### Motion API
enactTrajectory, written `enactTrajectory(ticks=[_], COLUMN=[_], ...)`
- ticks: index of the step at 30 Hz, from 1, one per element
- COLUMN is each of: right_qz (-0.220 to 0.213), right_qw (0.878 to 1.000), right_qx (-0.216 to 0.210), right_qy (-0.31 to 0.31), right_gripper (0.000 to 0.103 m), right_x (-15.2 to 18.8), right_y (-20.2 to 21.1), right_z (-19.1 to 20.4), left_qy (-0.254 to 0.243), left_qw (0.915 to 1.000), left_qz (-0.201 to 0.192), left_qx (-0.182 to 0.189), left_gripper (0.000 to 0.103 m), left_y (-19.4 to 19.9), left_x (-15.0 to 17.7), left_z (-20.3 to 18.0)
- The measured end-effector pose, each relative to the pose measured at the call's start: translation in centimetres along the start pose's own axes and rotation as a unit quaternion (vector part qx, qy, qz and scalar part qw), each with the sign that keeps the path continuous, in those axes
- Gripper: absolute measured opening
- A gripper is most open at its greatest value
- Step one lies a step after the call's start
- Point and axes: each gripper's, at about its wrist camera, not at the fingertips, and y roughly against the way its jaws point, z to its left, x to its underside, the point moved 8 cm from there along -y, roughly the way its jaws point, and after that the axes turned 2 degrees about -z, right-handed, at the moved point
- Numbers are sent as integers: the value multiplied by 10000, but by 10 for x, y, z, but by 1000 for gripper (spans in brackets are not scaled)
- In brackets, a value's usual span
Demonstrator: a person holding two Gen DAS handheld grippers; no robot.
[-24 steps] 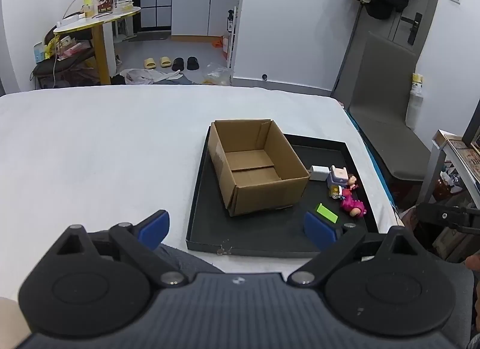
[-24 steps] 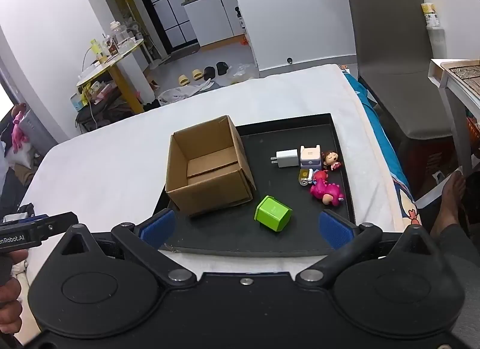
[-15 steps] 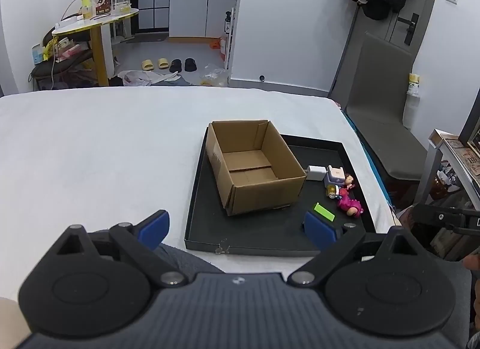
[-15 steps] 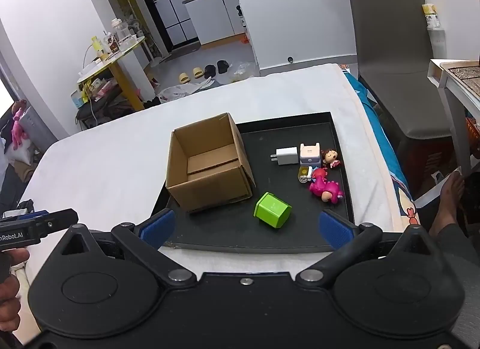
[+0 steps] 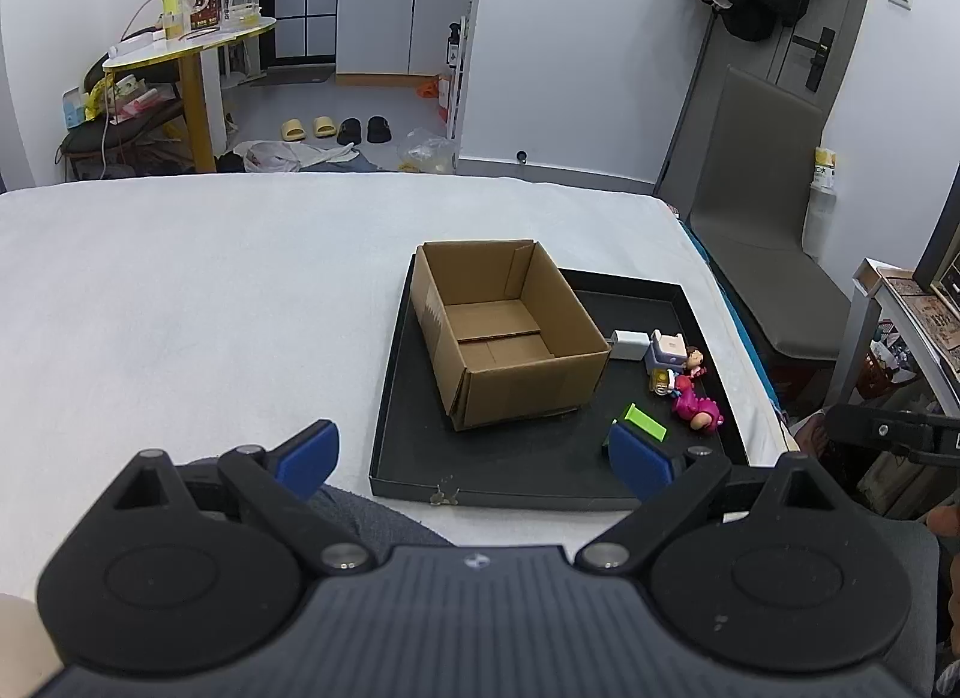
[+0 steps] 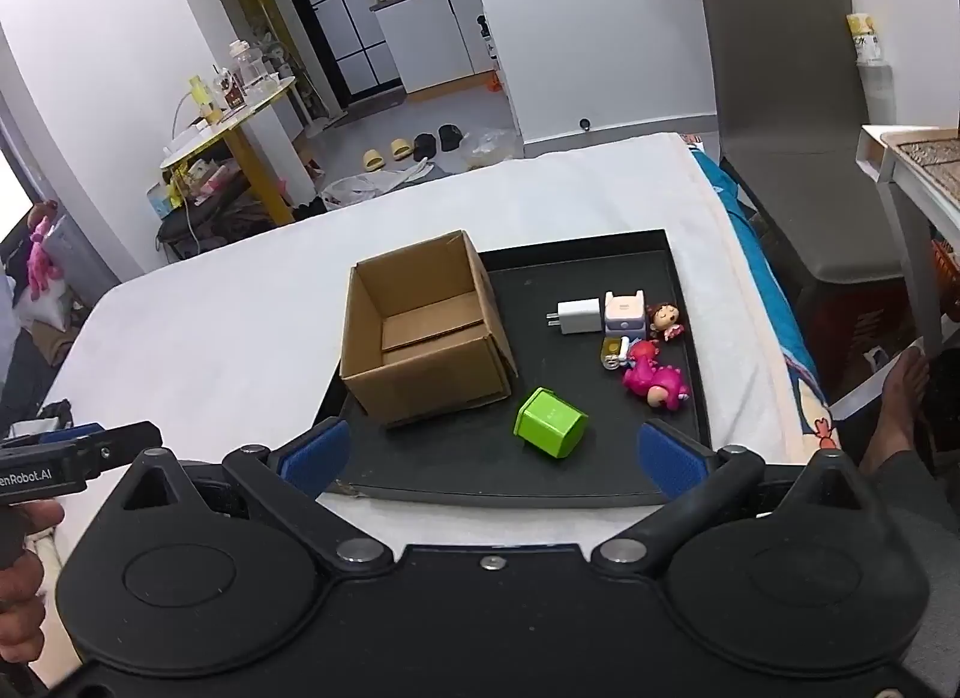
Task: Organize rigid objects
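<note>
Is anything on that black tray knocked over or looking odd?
Yes. The green bin-shaped toy lies tipped on its side near the cardboard box, and the pink dinosaur toy also lies on its side. The box is empty; the small items sit loose on the tray.

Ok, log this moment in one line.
left gripper open, empty | right gripper open, empty | cardboard box empty | green block on tray

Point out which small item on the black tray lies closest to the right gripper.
The green block: it lies alone at the tray's near edge, just ahead of the open right gripper; the other trinkets cluster farther back.
</note>
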Motion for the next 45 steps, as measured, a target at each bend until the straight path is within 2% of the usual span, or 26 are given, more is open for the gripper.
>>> enactTrajectory(ticks=[9, 45], right_qz=[10, 34], right_qw=[9999, 9999], right_qx=[111, 104], right_qy=[89, 121], right_gripper=[103, 103], right_x=[4, 0], right_y=[-4, -5], right_z=[2, 5], left_qy=[-34, -107], left_qw=[10000, 9999], left_qz=[31, 17], left_qx=[-31, -100], left_gripper=[96, 96], left_y=[-1, 0], left_x=[1, -5], left_z=[2, 6])
